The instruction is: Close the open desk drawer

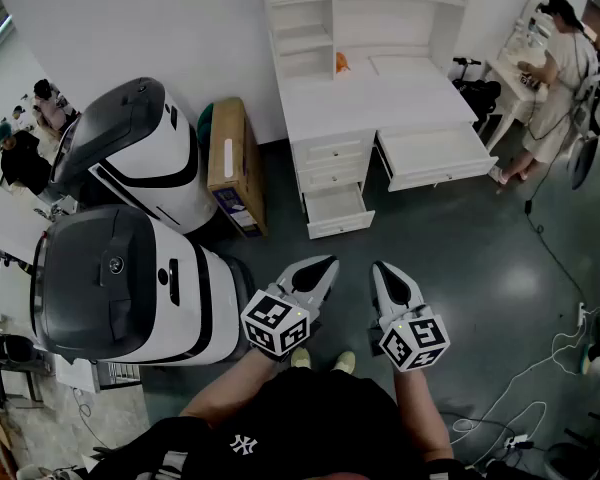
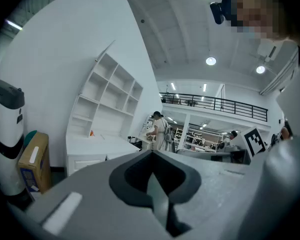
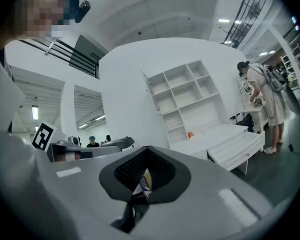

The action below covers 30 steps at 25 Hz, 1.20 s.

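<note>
Left tool (image 1: 328, 263), right tool (image 1: 380, 268) — jaws together — far from open drawer (image 1: 435, 155)

The shelves (image 1: 310, 18) run off the head view's top edge, the orange thing (image 1: 341, 63) on the desk surface (image 1: 380, 93) is too small to tell, and the people (image 1: 25, 143) at left are partly cut off.

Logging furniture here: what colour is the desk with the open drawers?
White all over; the desk shows best in the head view.
</note>
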Each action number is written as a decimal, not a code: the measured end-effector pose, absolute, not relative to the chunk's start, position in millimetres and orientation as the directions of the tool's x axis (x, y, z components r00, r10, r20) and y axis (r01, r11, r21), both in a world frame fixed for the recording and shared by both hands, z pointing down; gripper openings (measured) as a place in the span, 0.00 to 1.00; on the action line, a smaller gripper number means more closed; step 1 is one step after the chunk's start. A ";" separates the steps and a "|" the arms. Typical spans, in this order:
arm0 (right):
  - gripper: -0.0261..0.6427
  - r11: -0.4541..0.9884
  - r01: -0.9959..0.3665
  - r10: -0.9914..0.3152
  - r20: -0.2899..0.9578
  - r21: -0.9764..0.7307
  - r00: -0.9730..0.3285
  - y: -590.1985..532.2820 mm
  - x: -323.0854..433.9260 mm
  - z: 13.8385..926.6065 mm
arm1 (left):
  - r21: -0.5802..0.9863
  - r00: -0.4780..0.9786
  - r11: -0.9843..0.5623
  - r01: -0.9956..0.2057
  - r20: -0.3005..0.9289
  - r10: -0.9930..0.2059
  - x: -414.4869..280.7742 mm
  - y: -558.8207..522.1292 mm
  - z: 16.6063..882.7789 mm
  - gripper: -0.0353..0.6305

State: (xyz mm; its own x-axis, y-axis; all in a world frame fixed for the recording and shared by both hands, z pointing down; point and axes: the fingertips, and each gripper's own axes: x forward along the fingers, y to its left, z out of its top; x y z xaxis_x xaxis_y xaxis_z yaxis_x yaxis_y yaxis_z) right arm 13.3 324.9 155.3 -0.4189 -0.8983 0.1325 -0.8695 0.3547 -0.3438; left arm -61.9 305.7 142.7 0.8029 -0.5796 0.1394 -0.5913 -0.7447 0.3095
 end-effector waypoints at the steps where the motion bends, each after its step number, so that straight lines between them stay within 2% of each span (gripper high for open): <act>1: 0.07 0.356 -0.869 -0.898 0.133 -0.343 -0.420 326.4 13.2 154.8 | 0.310 0.803 -0.744 -0.592 0.140 -0.580 -62.0 307.2 142.2 0.05; 15: 0.07 0.382 -0.861 -0.885 0.134 -0.336 -0.445 336.6 12.1 150.7 | 0.303 0.802 -0.745 -0.594 0.140 -0.581 -55.2 318.8 137.8 0.05; 30: 0.07 0.404 -0.816 -0.871 0.098 -0.413 -0.481 341.0 34.3 167.2 | 0.289 0.781 -0.727 -0.623 0.168 -0.602 -29.3 323.6 158.0 0.05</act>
State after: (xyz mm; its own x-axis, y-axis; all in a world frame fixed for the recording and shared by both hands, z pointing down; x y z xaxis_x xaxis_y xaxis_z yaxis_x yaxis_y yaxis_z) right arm 34.3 341.0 167.2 -0.4811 -0.8711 0.0983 -0.8163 0.4042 -0.4126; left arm -29.3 323.6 158.0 0.7807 -0.6019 0.1680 -0.6228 -0.7270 0.2891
